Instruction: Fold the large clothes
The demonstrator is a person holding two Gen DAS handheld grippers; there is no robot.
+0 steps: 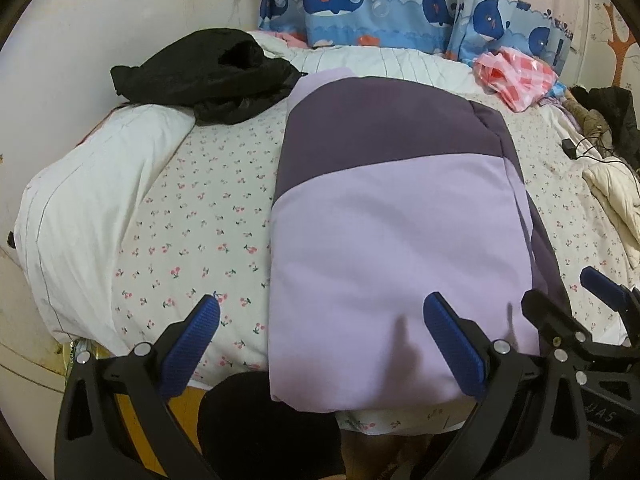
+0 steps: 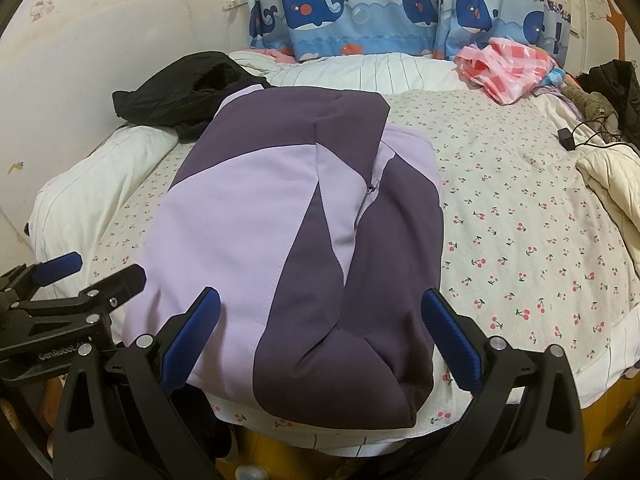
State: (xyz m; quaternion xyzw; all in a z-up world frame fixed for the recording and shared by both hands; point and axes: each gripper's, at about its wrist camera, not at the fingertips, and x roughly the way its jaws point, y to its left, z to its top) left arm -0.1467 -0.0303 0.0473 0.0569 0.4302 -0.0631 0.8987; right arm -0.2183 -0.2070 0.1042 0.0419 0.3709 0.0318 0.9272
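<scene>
Both tools are being held apart and empty at the near edge of the bed (image 2: 520, 208): left tool (image 1: 320, 344) over the jacket's near-left corner, right tool (image 2: 320, 340) over its near-right end, neither clamped on anything. One purple two-tone jacket (image 2: 288, 216) is lying lengthwise mid-bed as a compact rectangle, sleeves judged already tucked in, near hem hanging slightly over the mattress edge. Task is judged well along; probably a final end-to-end fold is remaining, though that is not being confirmed by either view. Far end of the jacket is being partly foreshortened, so collar or hood layout cannot be told. Underside layers are being hidden. Further back, a black garment (image 1: 208, 72) is lying bunched on the pillow (image 1: 88, 208), apparently unfolded; a pink checked item (image 2: 508, 68) is lying near the whale curtain (image 2: 380, 12).
</scene>
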